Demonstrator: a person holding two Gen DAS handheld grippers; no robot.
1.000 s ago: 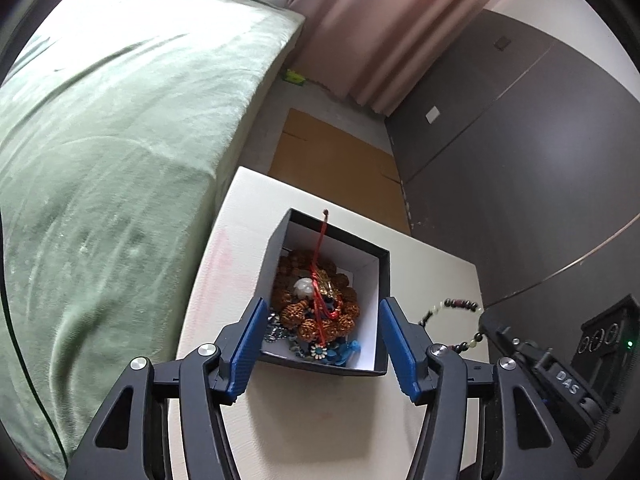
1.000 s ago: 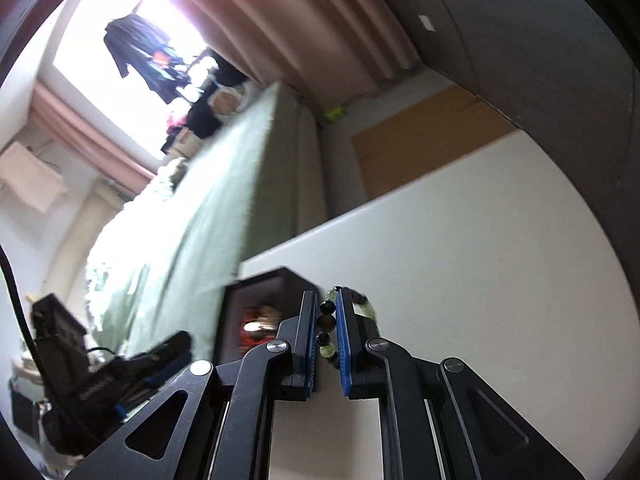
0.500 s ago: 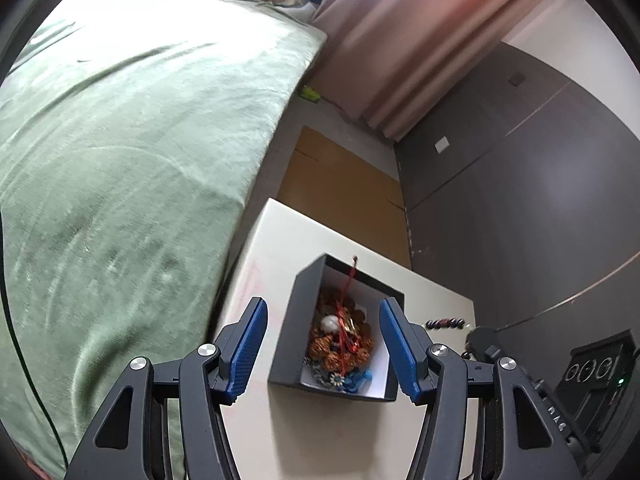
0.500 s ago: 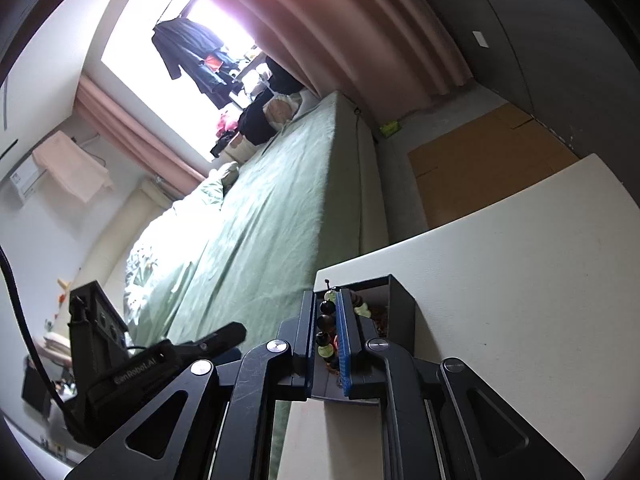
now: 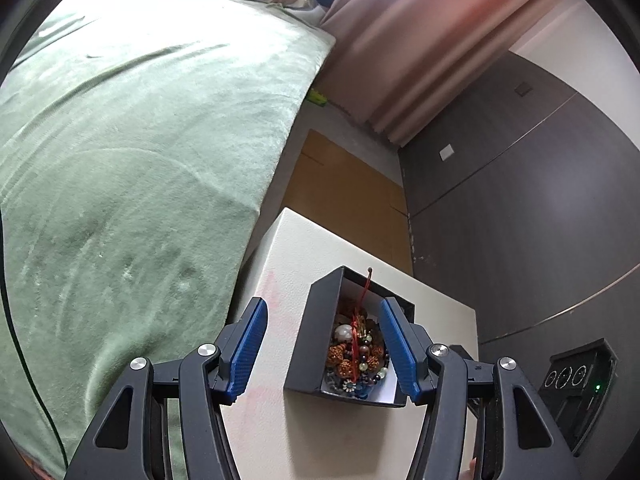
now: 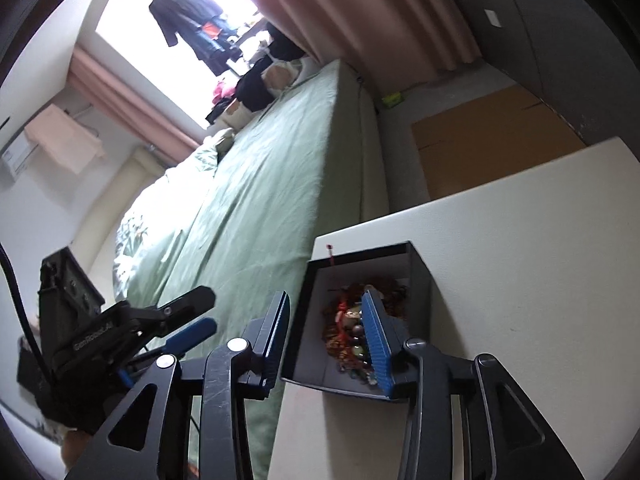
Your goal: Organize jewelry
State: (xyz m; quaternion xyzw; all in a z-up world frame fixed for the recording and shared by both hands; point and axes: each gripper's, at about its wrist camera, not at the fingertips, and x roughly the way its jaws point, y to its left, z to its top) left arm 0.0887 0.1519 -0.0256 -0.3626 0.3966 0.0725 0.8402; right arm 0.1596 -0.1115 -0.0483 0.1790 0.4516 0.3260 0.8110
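Note:
A black box (image 5: 306,344) with a white lining stands near the corner of the white table (image 5: 304,248). It holds a pile of jewelry (image 5: 354,346): brown beads, a red cord, a white bead, and pale green and dark beads. My left gripper (image 5: 322,350) is open above the box's near left part with nothing between its pads. In the right wrist view my right gripper (image 6: 326,338) hovers over the box (image 6: 418,276), and its jaws are opening. Nothing is pressed between its pads. The jewelry (image 6: 348,330) lies below them, partly hidden by the right finger (image 6: 376,340).
A bed with a green cover (image 5: 140,160) runs along the table's left side. Brown floor panels (image 5: 344,188) and a dark wall (image 5: 520,200) lie beyond. Pink curtains (image 6: 400,8) hang at the back. The left gripper's body (image 6: 120,328) shows left of the right gripper.
The right jaws have parted, and the bead bracelet they held is no longer between the pads. The right gripper has moved over the box. The left gripper has drawn back from it.

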